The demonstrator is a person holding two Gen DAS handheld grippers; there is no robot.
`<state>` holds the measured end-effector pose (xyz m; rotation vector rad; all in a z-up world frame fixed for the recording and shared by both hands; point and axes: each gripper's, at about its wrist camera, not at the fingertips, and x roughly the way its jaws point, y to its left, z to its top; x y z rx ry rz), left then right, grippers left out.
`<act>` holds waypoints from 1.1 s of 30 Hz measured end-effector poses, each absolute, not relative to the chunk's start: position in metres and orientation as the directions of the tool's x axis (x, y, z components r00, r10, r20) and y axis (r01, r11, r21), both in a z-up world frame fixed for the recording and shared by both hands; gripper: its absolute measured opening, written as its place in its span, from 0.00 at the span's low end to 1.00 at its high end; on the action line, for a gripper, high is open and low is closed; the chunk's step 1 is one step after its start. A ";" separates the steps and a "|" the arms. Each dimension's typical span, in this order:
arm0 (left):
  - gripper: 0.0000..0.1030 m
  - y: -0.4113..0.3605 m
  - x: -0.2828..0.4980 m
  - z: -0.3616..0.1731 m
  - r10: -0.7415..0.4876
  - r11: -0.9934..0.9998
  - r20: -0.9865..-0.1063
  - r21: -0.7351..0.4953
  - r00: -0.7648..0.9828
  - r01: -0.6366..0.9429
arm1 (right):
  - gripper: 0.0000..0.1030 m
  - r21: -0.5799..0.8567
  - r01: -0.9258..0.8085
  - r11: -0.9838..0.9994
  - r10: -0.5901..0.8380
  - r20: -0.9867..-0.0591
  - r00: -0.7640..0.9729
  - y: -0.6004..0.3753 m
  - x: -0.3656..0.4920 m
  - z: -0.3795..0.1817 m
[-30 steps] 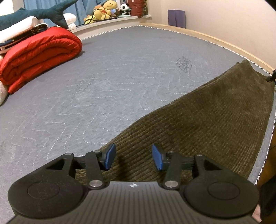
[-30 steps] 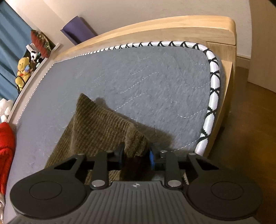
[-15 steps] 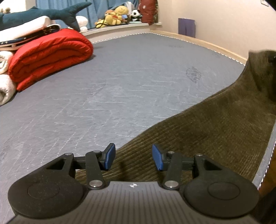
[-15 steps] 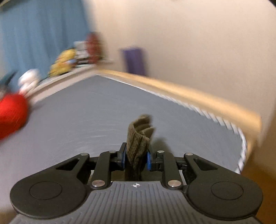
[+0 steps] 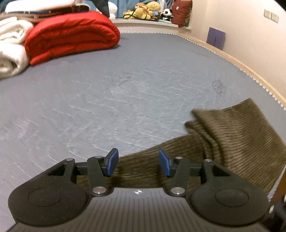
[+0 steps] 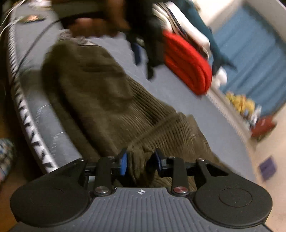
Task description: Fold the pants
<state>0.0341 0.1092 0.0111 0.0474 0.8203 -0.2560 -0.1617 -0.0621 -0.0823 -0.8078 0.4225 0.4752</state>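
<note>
The olive-brown corduroy pants (image 5: 223, 139) lie on the grey mattress near its front right edge, with one end doubled back over the rest. My left gripper (image 5: 138, 165) is open and empty, its blue pads just above the pants' near edge. My right gripper (image 6: 140, 161) is shut on a bunched end of the pants (image 6: 107, 100), holding it over the part that lies flat. The right wrist view is blurred by motion.
A rolled red duvet (image 5: 71, 35) and white bedding (image 5: 10, 46) lie at the far left of the mattress (image 5: 125, 85). Plush toys (image 5: 148, 10) sit on the sill behind. A wooden bed frame (image 5: 250, 71) runs along the right edge by the wall.
My right gripper has swung round with the pants' end, carrying it back over the rest of the pants. The left gripper has stayed open and turned a little to the left.
</note>
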 end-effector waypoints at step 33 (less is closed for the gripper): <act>0.62 0.035 0.111 -0.044 -0.615 0.786 -0.652 -0.555 0.443 0.274 | 0.27 -0.142 -0.636 0.758 0.458 -0.578 0.675 -0.134 -0.116 -0.044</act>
